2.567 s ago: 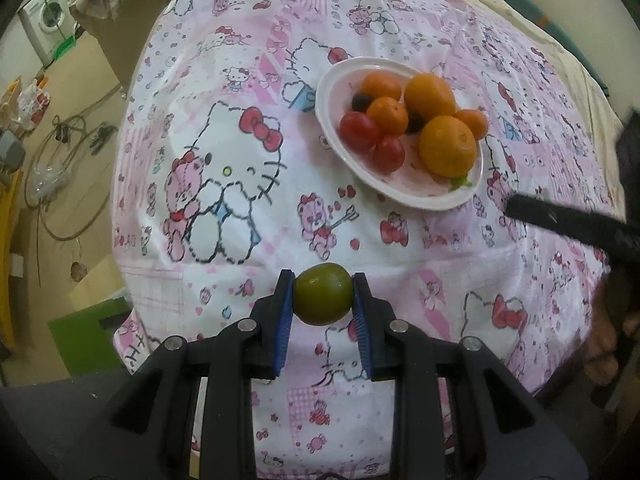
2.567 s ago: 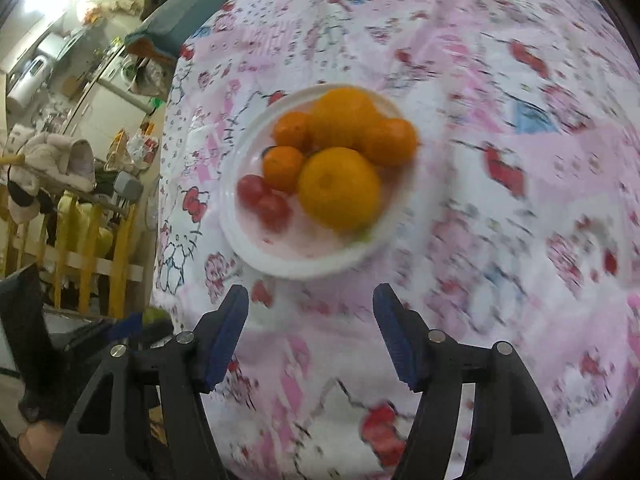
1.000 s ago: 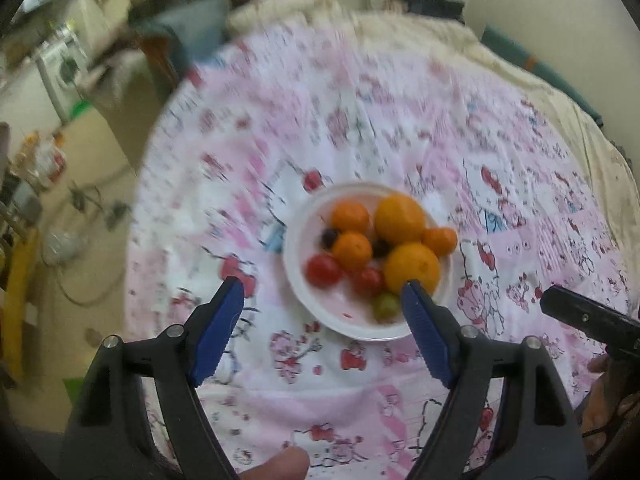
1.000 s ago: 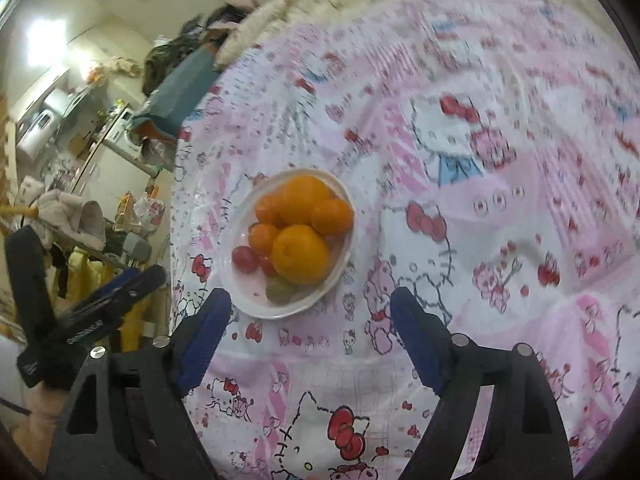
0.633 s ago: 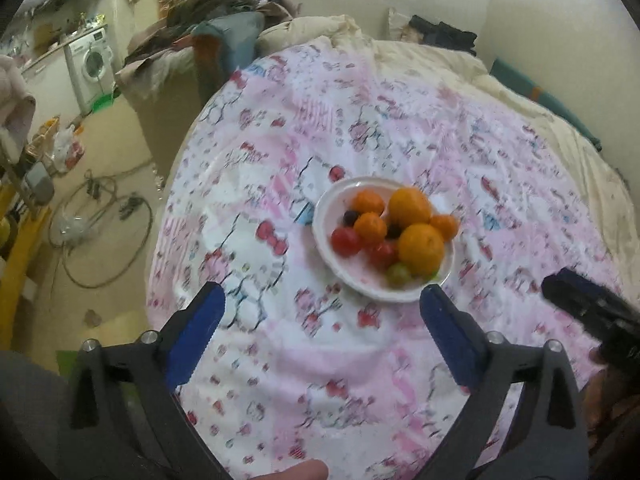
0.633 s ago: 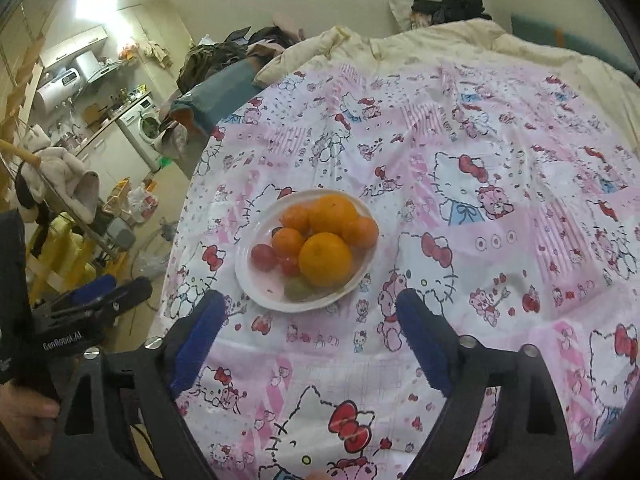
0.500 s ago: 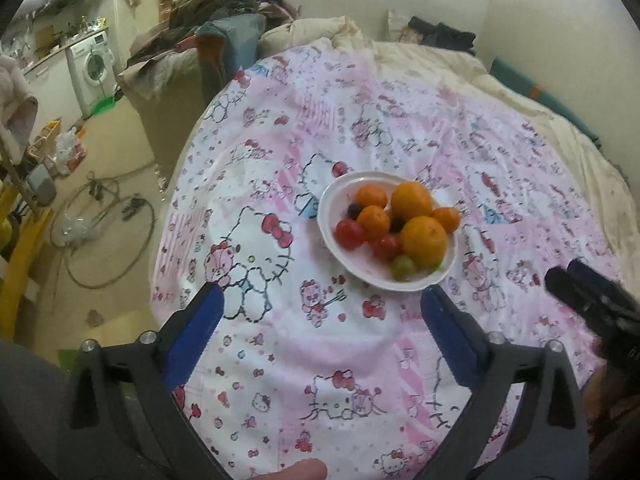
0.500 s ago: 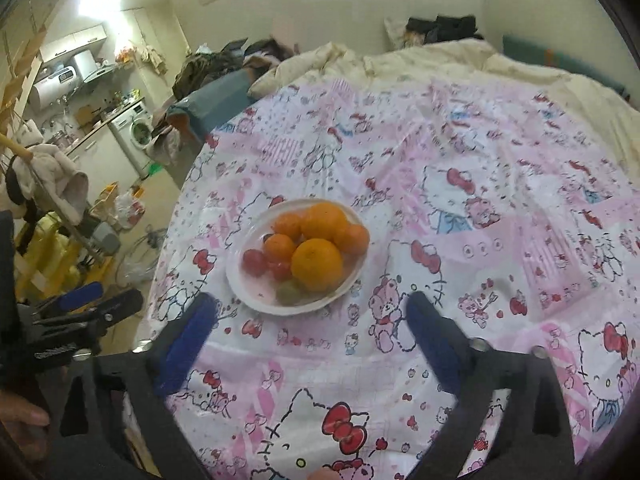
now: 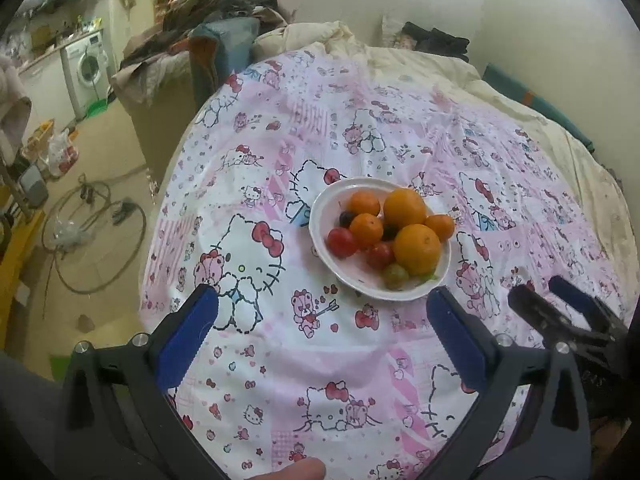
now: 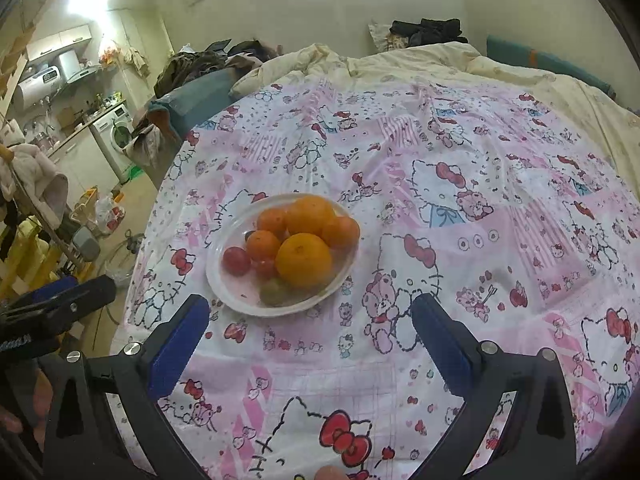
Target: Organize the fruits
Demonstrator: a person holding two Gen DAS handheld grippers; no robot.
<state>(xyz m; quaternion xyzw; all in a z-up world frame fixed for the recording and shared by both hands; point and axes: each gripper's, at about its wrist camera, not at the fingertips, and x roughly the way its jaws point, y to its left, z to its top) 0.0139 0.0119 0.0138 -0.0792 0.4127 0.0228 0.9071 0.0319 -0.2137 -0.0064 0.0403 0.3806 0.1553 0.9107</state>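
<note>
A white plate [image 9: 320,216] sits on the pink Hello Kitty sheet [image 9: 280,360] and holds oranges [image 9: 416,249], red tomatoes [image 9: 342,242], dark grapes and a green fruit [image 9: 396,276] at its near edge. The plate [image 10: 224,284] and green fruit [image 10: 274,292] also show in the right wrist view. My left gripper [image 9: 320,340] is open and empty, held back from the plate. My right gripper [image 10: 310,340] is open and empty, also short of the plate. The right gripper shows at the left wrist view's right edge [image 9: 560,316].
The sheet covers a bed with a cream duvet [image 10: 440,64] behind it. A cluttered floor with cables [image 9: 92,232], a washing machine [image 9: 86,72] and piled clothes [image 9: 208,12] lie to the left. The bed's left edge drops to the floor.
The left gripper has let the green fruit go onto the plate's near edge and opened wide. Both grippers have drawn back and up, so the plate looks smaller.
</note>
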